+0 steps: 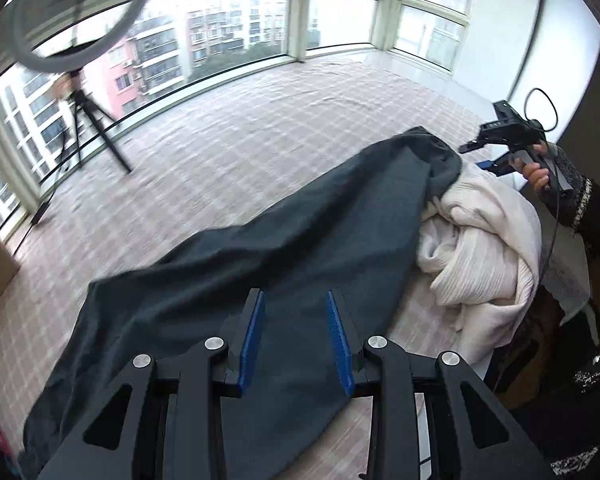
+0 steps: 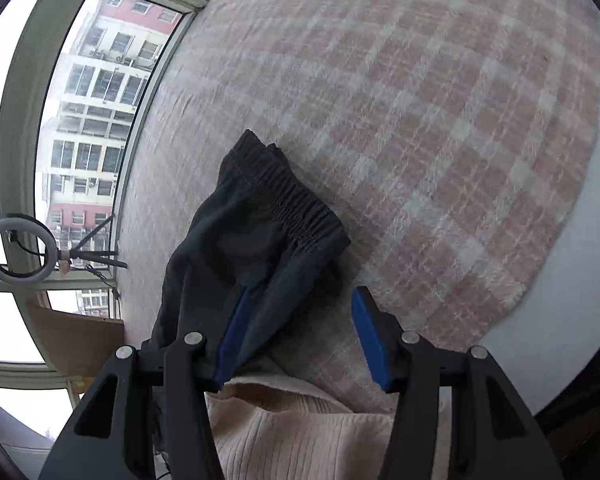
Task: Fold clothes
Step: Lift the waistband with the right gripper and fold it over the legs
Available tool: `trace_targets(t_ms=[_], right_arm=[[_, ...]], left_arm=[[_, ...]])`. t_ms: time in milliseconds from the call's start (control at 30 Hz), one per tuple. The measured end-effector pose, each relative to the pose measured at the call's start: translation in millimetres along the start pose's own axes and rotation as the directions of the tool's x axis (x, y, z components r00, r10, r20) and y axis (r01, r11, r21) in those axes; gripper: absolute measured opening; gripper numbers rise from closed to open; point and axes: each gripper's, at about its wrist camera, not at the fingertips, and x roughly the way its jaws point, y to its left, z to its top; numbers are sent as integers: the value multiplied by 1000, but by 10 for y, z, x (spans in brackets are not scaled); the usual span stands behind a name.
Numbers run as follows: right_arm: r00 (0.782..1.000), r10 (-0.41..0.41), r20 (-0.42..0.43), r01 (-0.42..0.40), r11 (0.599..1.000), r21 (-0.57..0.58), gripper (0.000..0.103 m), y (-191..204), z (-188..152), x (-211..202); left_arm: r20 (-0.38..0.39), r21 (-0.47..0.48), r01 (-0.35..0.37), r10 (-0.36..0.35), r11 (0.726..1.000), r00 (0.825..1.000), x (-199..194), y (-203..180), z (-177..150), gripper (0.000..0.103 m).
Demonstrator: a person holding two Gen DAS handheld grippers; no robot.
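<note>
Dark grey trousers (image 1: pixel 284 264) lie stretched across the pink checked bed cover (image 1: pixel 260 128). Their elastic waistband (image 2: pixel 284 204) shows in the right wrist view. My left gripper (image 1: pixel 296 300) is open just above the leg end of the trousers, holding nothing. My right gripper (image 2: pixel 300 296) is open over the waistband end; the cloth lies across its left finger, not pinched. In the left wrist view the right gripper (image 1: pixel 480 156) is beyond the waistband at the far right. A cream knit sweater (image 1: pixel 480 240) is bunched beside the waistband, and it also shows in the right wrist view (image 2: pixel 300 432).
A ring light on a black tripod (image 1: pixel 80 92) stands at the bed's far left by the windows (image 1: pixel 220 28). A cardboard box (image 2: pixel 80 340) sits beside the bed. The person's dark sleeve (image 1: pixel 588 200) is at the right edge.
</note>
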Motion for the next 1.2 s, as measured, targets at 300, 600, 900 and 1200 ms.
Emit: trace_targets(t_ms=[300,600,900,1200], right_arm=[[983,177,48,-180,981,69,51,-60,-43,197],[967,165,194,-162,986,-31,11,194,-112,17],[954,-97,283,140,980,-139,9,393,-207,-13],[979,90,184,-87,996,-25,53,102,-129,199]], left_arm=[[-52,254,127,-117,959,992,775,-786,927,31],[-86,285,176,-158,942,984,999,-885,1180,31],[-137,300,268,-236,916,962,1269,-985,1298,32],[-176,245,298,-260,923,950,1345,-859,1201,32]])
